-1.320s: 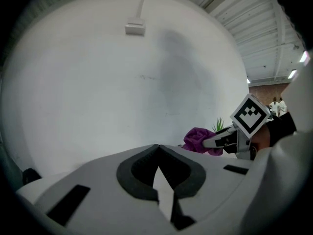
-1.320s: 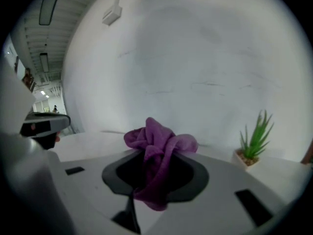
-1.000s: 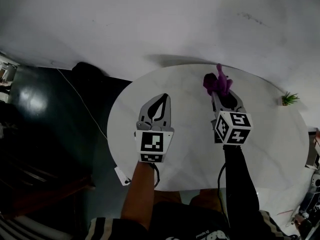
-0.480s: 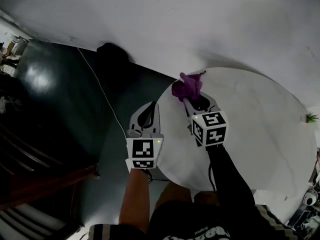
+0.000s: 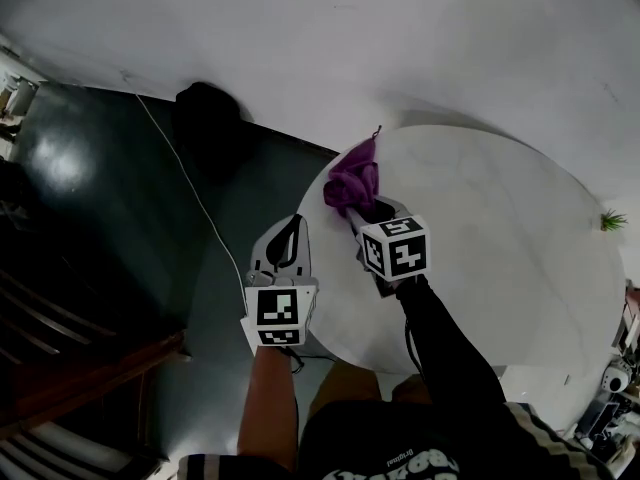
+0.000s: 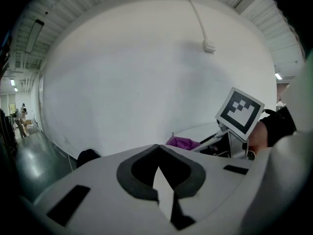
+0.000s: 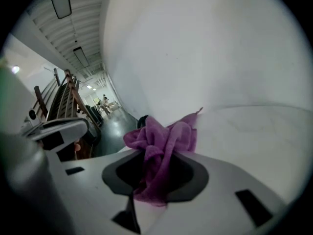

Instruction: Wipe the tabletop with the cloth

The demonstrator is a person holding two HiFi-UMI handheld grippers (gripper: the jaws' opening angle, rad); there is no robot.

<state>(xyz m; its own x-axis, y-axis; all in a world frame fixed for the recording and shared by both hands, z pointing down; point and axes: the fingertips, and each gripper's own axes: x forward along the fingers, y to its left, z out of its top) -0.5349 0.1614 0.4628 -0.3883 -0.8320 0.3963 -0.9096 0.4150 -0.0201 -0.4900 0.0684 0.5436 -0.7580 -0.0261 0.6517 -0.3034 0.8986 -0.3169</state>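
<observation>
A crumpled purple cloth (image 5: 352, 183) lies at the left rim of the round white table (image 5: 500, 238), with my right gripper (image 5: 358, 213) shut on it. In the right gripper view the cloth (image 7: 164, 146) bunches out between the jaws onto the white tabletop (image 7: 259, 131). My left gripper (image 5: 287, 238) hangs beside the table's left edge, over the dark floor, jaws shut and empty. The left gripper view shows its closed tips (image 6: 159, 148), and beyond them the cloth (image 6: 183, 142) and the right gripper's marker cube (image 6: 239, 110).
A small green plant (image 5: 612, 220) stands at the table's far right rim. A dark bag (image 5: 205, 108) and a white cable (image 5: 190, 193) lie on the dark floor at the left. A white wall (image 5: 400, 38) runs behind the table.
The right gripper has carried the cloth from the middle of the far side to the table's left rim. The left gripper has gone from over the table to beside it.
</observation>
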